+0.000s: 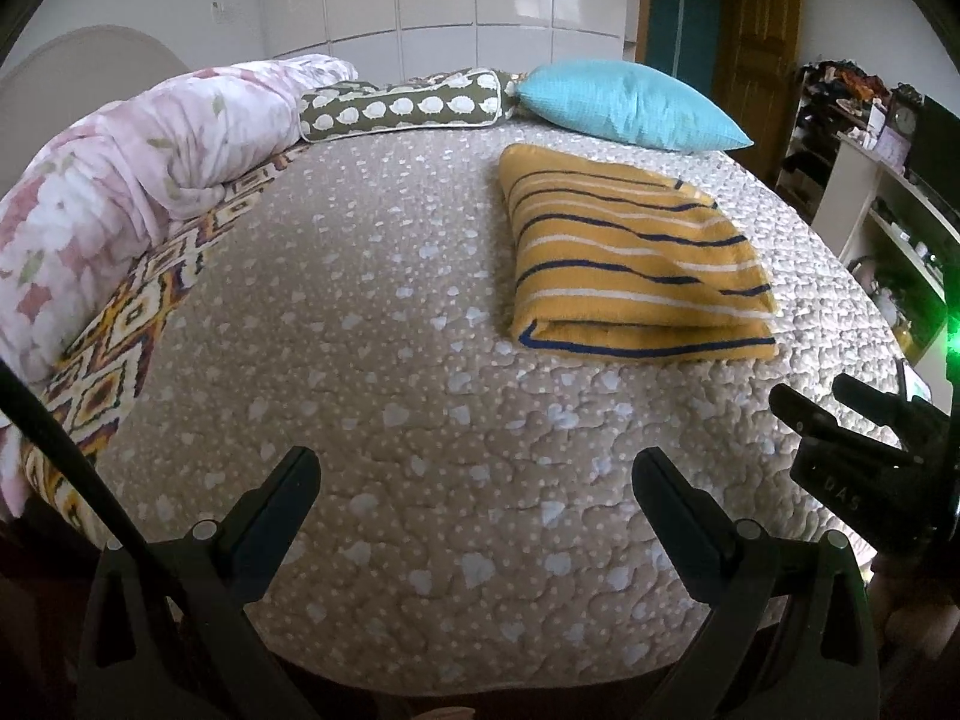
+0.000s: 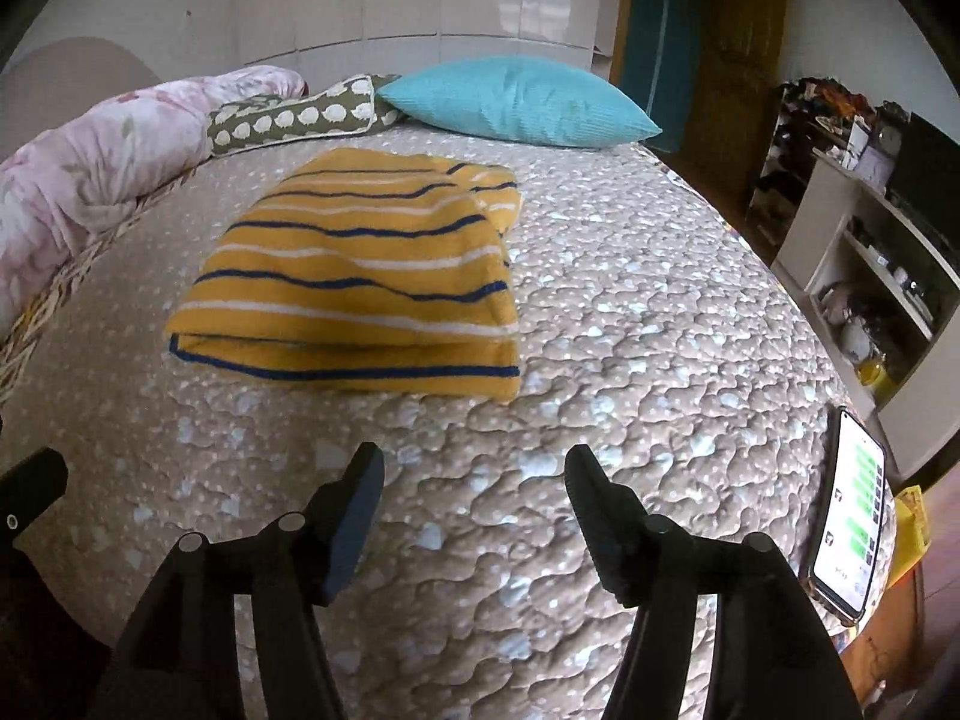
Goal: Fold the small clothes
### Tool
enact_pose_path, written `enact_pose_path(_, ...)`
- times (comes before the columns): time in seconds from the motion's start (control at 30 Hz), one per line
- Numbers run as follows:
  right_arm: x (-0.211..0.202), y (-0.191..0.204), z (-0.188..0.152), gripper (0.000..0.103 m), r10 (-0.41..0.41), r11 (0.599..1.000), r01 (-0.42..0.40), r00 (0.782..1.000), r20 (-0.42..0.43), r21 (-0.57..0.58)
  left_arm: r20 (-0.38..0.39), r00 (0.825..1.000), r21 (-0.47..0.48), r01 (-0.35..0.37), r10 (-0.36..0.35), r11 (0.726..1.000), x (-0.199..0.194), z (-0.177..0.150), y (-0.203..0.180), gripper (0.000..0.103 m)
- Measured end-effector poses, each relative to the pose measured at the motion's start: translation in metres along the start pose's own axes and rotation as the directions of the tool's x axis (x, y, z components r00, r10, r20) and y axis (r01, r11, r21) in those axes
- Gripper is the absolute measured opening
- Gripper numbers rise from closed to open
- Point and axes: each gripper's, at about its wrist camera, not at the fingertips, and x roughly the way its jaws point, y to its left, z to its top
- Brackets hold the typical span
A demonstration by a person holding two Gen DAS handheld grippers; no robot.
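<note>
Lying folded on the quilted bedspread (image 1: 372, 360), the yellow striped garment (image 1: 630, 264) sits well ahead of both grippers, with its thick folded edge facing them and a loose corner poking out at its far right side. The left gripper (image 1: 477, 474) hovers over bare bedspread with its fingers spread wide and nothing between them. The right gripper (image 2: 474, 474) also hangs above bare bedspread, its fingers apart and empty, the garment clear of its fingertips (image 2: 366, 468). Beyond the garment lie a turquoise pillow (image 1: 624, 102), a brown patterned bolster (image 1: 402, 105) and a rolled pink floral duvet (image 1: 120, 180). A phone (image 2: 852, 516) with its screen lit rests at the bed's right edge.
</note>
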Motion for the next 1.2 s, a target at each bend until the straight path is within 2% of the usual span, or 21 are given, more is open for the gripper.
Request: enact_pose_path(1.2,0.017,0.007,-0.012,0.071,-0.048,0.999,0.047,0.997,-0.056,-0.021,-0.089,0.996,-0.026,0.019,-0.022,0.999,0.022,-0.009,0.0,0.103)
